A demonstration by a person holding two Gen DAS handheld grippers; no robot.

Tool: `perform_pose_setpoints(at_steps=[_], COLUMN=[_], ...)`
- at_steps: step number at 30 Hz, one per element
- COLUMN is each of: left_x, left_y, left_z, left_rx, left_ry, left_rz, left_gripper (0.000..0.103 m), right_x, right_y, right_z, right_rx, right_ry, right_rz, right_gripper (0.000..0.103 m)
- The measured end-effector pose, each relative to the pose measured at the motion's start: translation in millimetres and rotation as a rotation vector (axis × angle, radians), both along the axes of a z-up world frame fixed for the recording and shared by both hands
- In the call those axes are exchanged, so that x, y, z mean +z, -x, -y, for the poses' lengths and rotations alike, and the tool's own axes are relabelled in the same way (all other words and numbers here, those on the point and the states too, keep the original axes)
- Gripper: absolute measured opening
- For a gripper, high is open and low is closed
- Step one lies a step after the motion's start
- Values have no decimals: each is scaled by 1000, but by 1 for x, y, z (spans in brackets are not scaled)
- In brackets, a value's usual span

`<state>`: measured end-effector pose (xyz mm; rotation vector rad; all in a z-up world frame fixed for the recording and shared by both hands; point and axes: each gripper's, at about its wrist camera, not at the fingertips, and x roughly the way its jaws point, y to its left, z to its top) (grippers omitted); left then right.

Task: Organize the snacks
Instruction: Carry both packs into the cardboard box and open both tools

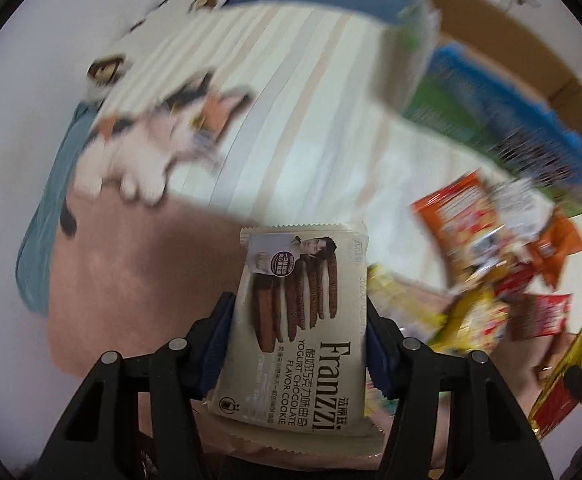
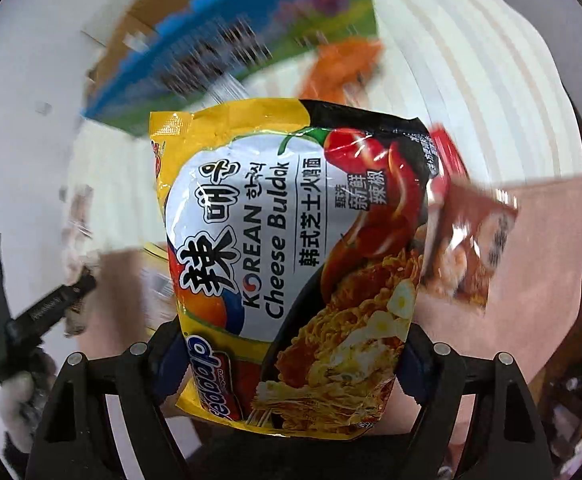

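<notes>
Left tongs [image 1: 297,344] clamped the Franzzi cookie pack [image 1: 303,320], right tongs [image 2: 291,364] clamped the Cheese Buldak noodle bag [image 2: 291,264]; slick, puffy bag could slip mid-swing.

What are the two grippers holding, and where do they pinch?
Left gripper pinches the Franzzi cookie packet by its long side edges. Right gripper pinches the Cheese Buldak noodle bag by its lower sides.

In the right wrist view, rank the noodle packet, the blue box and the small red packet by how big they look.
1. noodle packet, held in the right gripper, so nearness inflates it
2. blue box, blurred and farther back; it may really be the larger
3. small red packet, clearly smallest
</notes>
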<state>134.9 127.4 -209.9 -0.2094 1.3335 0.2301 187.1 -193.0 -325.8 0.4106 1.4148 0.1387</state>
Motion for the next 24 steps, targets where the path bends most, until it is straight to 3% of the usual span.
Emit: perform_pose_setpoints(at_steps=[3, 8, 12, 17, 24], left_x=[34, 75, 89, 82, 32], left_y=[-28, -122, -201, -279, -376], left_z=[32, 77, 123, 144, 155], left_rx=[-55, -165, -223, -249, -265], left_ry=[50, 144, 176, 186, 180], left_rz=[68, 152, 189, 167, 52], left_gripper=[56, 56, 56, 56, 56], right_x=[37, 90, 111, 104, 63], right_y=[-23, -79, -134, -205, -289], right_z=[-2, -1, -3, 3, -1], right_rx=[15, 34, 48, 52, 53], right_ry=[-28, -59, -30, 31, 92], right_rz=[57, 160, 224, 225, 96], right_gripper=[86, 86, 86, 86, 86])
